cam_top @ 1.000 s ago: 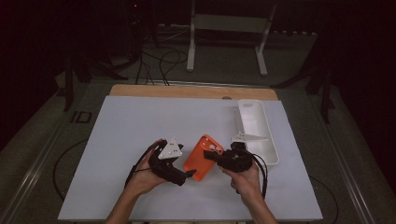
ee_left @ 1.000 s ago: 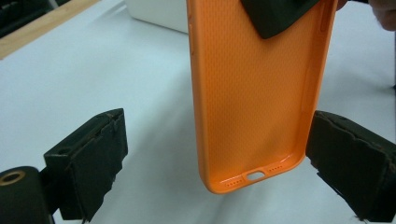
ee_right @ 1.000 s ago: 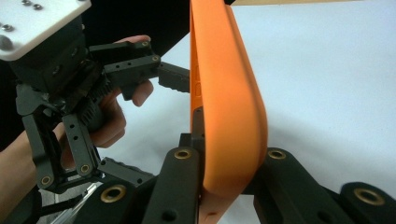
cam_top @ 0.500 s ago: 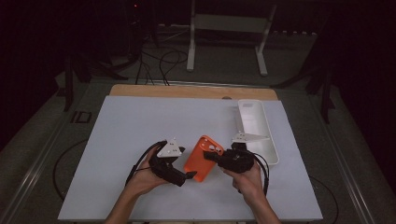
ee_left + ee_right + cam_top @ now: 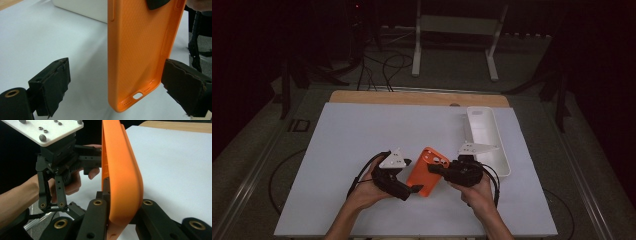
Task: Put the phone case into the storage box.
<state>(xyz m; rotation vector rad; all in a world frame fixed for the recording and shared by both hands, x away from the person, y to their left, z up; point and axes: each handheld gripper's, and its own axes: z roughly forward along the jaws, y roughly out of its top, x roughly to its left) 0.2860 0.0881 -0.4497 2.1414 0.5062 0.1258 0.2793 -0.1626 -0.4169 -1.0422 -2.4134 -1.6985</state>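
Barely anything shifting since the earlier frames: left gripper (image 5: 414, 189) nudging slightly closer to the case (image 5: 427, 171), right gripper (image 5: 434, 169) holding position.

Right gripper clamping the orange case at its top end, jaws fully pinched on the shell near the camera cutout, gripping it edge-on (image 5: 122, 182) in the right gripper view. Case lifting off the white mat (image 5: 362, 135), tilting, lower end pointing toward the left gripper.

Left gripper standing wide open, holding nothing; case bottom end (image 5: 140, 57) hanging between its two pads (image 5: 53, 85), port cutout visible, not touching either one.

White tray (image 5: 487, 135) lying just beyond the right gripper, away from the person. Both hands resting low at the mat's near edge.
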